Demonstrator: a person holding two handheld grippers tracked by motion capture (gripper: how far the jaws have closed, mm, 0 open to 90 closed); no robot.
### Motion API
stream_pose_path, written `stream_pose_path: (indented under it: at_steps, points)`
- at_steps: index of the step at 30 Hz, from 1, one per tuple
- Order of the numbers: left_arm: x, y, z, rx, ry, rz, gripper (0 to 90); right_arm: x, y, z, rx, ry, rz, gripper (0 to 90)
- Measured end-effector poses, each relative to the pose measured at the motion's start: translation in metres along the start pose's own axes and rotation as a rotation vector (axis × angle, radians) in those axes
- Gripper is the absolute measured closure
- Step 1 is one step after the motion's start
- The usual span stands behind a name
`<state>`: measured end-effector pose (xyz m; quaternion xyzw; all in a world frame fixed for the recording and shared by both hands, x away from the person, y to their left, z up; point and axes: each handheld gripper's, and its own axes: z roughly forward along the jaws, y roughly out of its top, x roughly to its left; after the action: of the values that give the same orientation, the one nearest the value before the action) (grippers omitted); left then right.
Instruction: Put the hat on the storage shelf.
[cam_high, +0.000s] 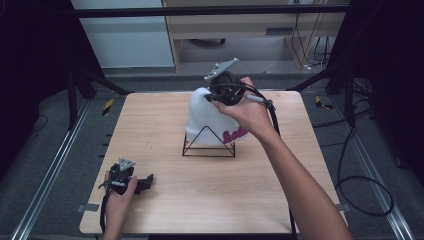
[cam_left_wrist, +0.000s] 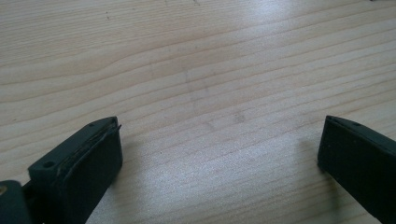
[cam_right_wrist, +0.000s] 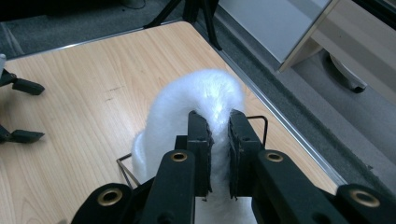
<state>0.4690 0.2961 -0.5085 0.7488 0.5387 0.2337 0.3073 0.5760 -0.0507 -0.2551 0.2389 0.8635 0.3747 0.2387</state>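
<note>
A white fuzzy cloth item (cam_high: 207, 117) with pink lettering is draped over a black wire stand (cam_high: 209, 150) near the middle of the wooden table (cam_high: 150, 125). My right gripper (cam_high: 220, 92) is at its top, held by a hand reaching from the right. In the right gripper view its jaws (cam_right_wrist: 218, 126) are shut on a pinched fold of the white cloth (cam_right_wrist: 187, 100). My left gripper (cam_high: 146, 182) lies on the table at the front left, in a hand. Its jaws stand wide apart over bare wood (cam_left_wrist: 219, 140), with nothing between them.
The far edge of the table has a metal rail and grey floor beyond it (cam_right_wrist: 299, 107). Cables trail on the floor at the right (cam_high: 365, 185). The left gripper's two jaw tips (cam_right_wrist: 25, 86) lie far off on the table in the right gripper view.
</note>
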Motion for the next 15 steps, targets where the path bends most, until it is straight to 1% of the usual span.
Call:
stream_pose_path:
  at_steps: [5,15]
  points:
    - [0.0,0.0,0.0,-0.001,0.0,-0.001,0.0,-0.002,-0.005,0.005,0.024,-0.01,-0.001,81.8]
    - [0.0,0.0,0.0,0.001,0.0,0.002,0.0,-0.006,-0.013,0.015,0.05,-0.019,0.011,81.8]
